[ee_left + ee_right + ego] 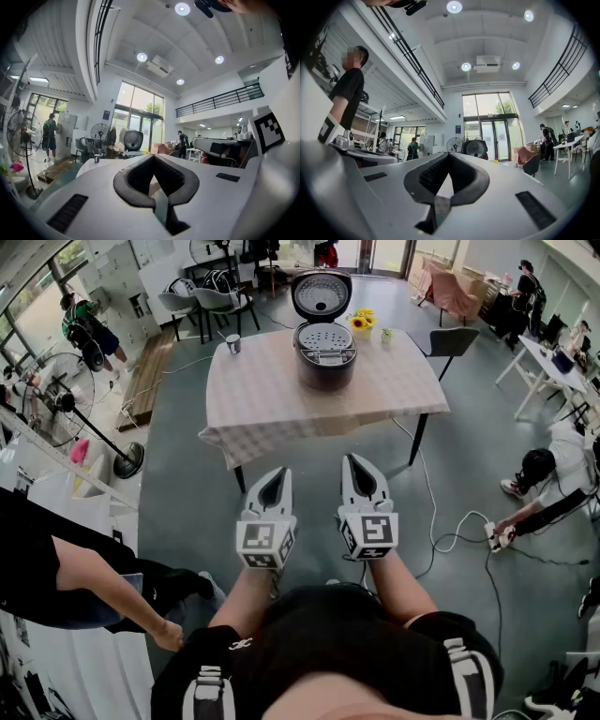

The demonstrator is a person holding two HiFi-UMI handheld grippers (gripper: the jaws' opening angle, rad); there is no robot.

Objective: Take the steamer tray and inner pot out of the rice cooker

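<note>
A dark rice cooker stands on the table with its lid raised. A pale perforated steamer tray lies in its mouth; the inner pot under it is hidden. My left gripper and right gripper hang side by side over the floor, well short of the table's near edge. Both are shut with nothing between the jaws. In the left gripper view the shut gripper points level at the table, and the right gripper does too in its own view.
On the table are a small cup, yellow flowers and a green cup. A chair stands at its right. A person's arm is at my left, a standing fan farther left, cables right.
</note>
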